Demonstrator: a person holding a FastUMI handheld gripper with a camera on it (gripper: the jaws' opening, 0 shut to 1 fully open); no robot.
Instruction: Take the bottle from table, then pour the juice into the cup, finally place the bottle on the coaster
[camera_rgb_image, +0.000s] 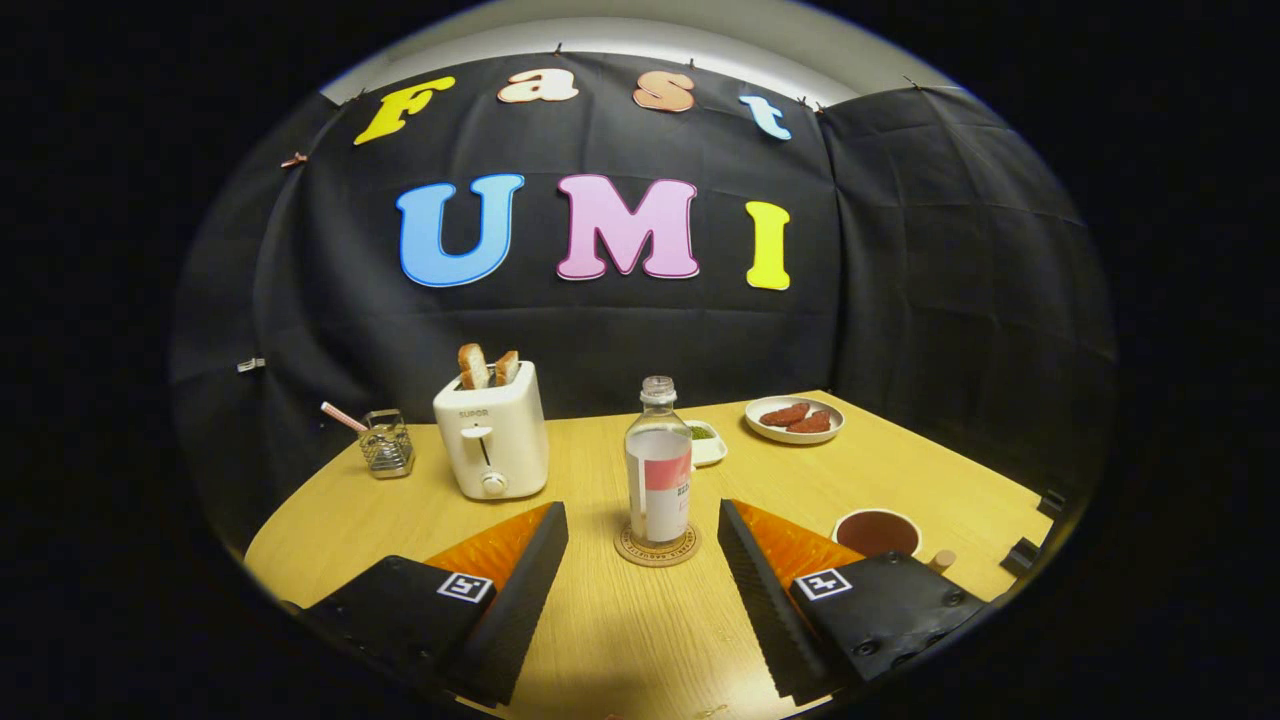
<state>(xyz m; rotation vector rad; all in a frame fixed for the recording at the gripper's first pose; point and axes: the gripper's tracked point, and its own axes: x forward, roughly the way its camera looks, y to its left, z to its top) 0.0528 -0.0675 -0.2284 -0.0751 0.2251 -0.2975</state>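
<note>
Bottle (658, 462) position: upright on the round coaster (656, 546), near the middle of the tabletop (600, 640), cap removed, neck open. The bottle is clear, carries a label with a red upper band, and sits centred on the coaster with the coaster rim showing around its base. The hand-held gripper (643, 520) is spread wide; its two fingers stand apart on either side of the bottle and coaster, neither finger touching them, and nothing is held between them. The bottle lies just ahead of the fingertips, in line with the gap. The cup (877, 531) stands toward the right edge of the tabletop, just beyond the right finger, and contains a dark reddish liquid. A small tan cylindrical piece (942, 560), possibly a cap or cork, rests just beside the cup on its right. A white toaster (492, 432) with two bread slices (487, 367) protruding from its slots stands left of the bottle, toward the far edge. A small wire basket (386, 443) holding a pinkish stick is at the far left corner. A small white dish (706, 441) with green contents sits behind the bottle, and a white plate (794, 419) bearing reddish-brown food pieces is at the far right corner.
</note>
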